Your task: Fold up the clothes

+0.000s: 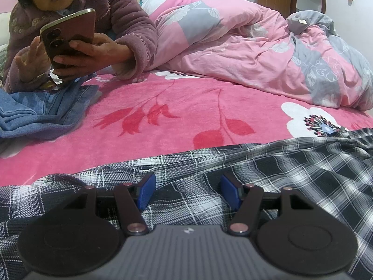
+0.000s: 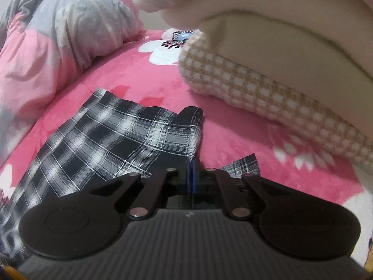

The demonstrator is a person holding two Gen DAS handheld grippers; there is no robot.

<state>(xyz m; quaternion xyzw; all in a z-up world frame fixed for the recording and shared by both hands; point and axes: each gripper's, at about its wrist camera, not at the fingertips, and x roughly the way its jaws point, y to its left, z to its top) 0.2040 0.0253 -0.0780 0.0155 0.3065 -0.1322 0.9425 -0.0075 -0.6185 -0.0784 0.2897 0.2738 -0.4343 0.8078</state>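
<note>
A black-and-white plaid garment [image 1: 268, 170] lies spread on the pink floral blanket [image 1: 163, 121]. My left gripper [image 1: 187, 192] hovers low over its near part, blue pads wide apart and nothing between them. In the right wrist view the same plaid garment [image 2: 112, 137] stretches away to the left. My right gripper [image 2: 193, 175] has its blue pads pressed together on the garment's lower right edge, and a small plaid corner [image 2: 244, 165] sticks out to the right of the fingers.
A person in a purple quilted jacket [image 1: 112, 11] sits at the far left holding a phone [image 1: 70, 37]. Folded blue jeans [image 1: 42, 114] lie beside them. A pink and grey duvet [image 1: 256, 53] is heaped at the back. A beige checked sleeve [image 2: 268, 98] crosses above my right gripper.
</note>
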